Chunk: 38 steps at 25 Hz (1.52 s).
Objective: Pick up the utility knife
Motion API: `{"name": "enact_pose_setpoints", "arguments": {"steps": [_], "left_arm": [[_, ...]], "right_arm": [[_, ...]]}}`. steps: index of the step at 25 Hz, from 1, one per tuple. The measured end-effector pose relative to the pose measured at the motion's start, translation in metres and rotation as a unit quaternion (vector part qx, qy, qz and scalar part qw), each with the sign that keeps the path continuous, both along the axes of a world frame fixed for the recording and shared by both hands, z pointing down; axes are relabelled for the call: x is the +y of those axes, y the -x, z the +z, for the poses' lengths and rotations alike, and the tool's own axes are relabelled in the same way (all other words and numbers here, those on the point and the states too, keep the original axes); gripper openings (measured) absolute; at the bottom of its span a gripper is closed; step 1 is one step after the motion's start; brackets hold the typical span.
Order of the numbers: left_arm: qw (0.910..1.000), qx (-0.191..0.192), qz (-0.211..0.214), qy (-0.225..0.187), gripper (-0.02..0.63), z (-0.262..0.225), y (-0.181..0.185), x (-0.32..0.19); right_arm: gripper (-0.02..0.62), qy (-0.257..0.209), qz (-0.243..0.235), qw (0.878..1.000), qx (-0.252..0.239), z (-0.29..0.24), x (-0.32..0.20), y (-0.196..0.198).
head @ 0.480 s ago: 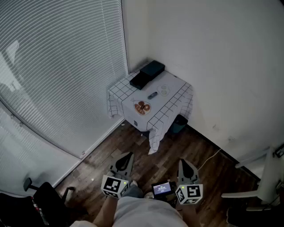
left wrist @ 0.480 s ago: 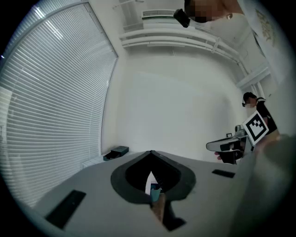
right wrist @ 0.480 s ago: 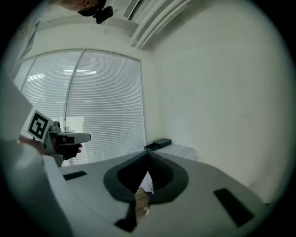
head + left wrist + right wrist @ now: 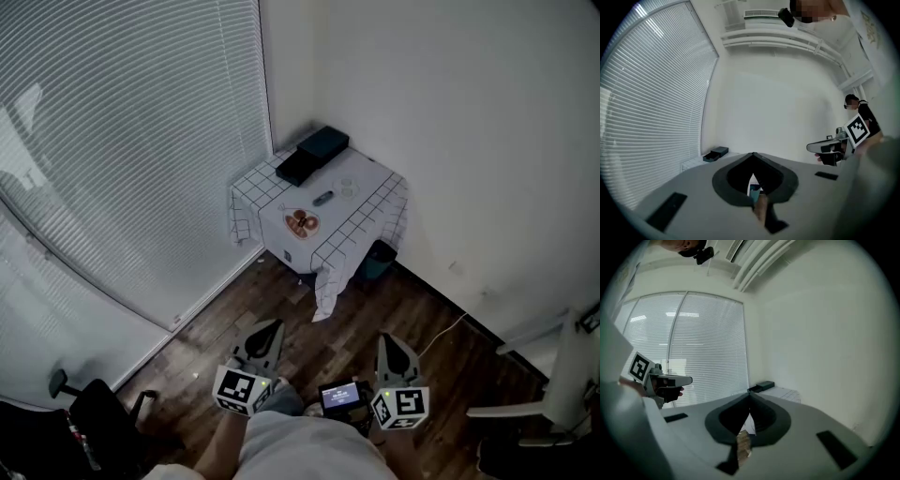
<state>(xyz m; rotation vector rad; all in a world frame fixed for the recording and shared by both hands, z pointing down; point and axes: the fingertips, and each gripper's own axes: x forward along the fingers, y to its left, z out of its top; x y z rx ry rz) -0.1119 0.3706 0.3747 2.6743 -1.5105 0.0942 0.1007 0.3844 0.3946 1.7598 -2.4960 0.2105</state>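
Floorboards separate us from everything that matters, so the step in hand, as we judge it, is the approach: we should walk toward the corner before reaching at all. The surface, draped in a checked cloth, stands in that corner between the blinds and the white wall, well apart from both tools. Two dark boxes lie at its far edge, and we would keep clear of them.

The left gripper and the right gripper sit low by our body, aimed roughly level. On each, the fingers are pressed together with nothing between them, so whichever we use must spread before it comes down.

A plate with brown items sits toward the front of the cloth. Just beyond it lies a small dark oblong that we take to be the utility knife, flat on the cloth and apart from the plate. We should close across its narrow width at mid-length, fingers low, taking care not to pinch the loose cloth.
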Motion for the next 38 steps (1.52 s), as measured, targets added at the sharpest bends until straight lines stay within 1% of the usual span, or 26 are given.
{"name": "enact_pose_setpoints", "arguments": {"steps": [4, 7, 11, 15, 19, 23, 27, 32, 35, 38], "left_arm": [[1.0, -0.004, -0.006, 0.007, 0.006, 0.002, 0.006, 0.003], [0.9999, -0.004, -0.009, 0.009, 0.006, 0.003, 0.009, 0.0], [0.9994, 0.029, -0.012, 0.013, 0.006, 0.002, 0.009, -0.009], [0.9997, 0.021, -0.006, 0.008, 0.006, 0.001, 0.006, -0.025], [0.9997, 0.025, 0.003, 0.004, 0.006, 0.001, -0.003, -0.053], [0.9995, 0.028, 0.012, 0.001, 0.008, -0.002, -0.009, -0.086], [0.9995, 0.03, 0.013, 0.005, 0.006, -0.002, -0.006, -0.124], [0.9993, 0.036, 0.014, 0.001, 0.006, -0.005, 0.002, -0.171], [0.9994, 0.032, 0.01, -0.004, 0.006, -0.007, 0.009, -0.201], [0.9994, 0.031, 0.017, -0.002, 0.006, -0.008, 0.013, -0.224]], "right_arm": [[0.006, -0.005, 0.006, 1.0, -0.015, -0.003, -0.002, 0.0], [0.006, -0.009, 0.021, 1.0, -0.013, -0.003, -0.005, -0.002], [0.006, 0.002, 0.043, 0.999, -0.005, 0.003, -0.014, -0.011], [0.006, 0.003, 0.049, 0.999, -0.003, 0.003, -0.025, -0.011], [0.006, 0.001, 0.062, 0.998, 0.007, 0.0, -0.049, -0.017], [0.006, 0.005, 0.073, 0.997, 0.003, -0.001, -0.079, -0.023], [0.006, 0.008, 0.074, 0.997, 0.005, -0.003, -0.112, -0.019], [0.006, 0.01, 0.09, 0.996, -0.008, -0.005, -0.153, -0.012], [0.006, 0.008, 0.094, 0.996, -0.005, -0.006, -0.177, -0.005], [0.006, 0.002, 0.103, 0.995, -0.001, -0.008, -0.198, -0.001]]}}
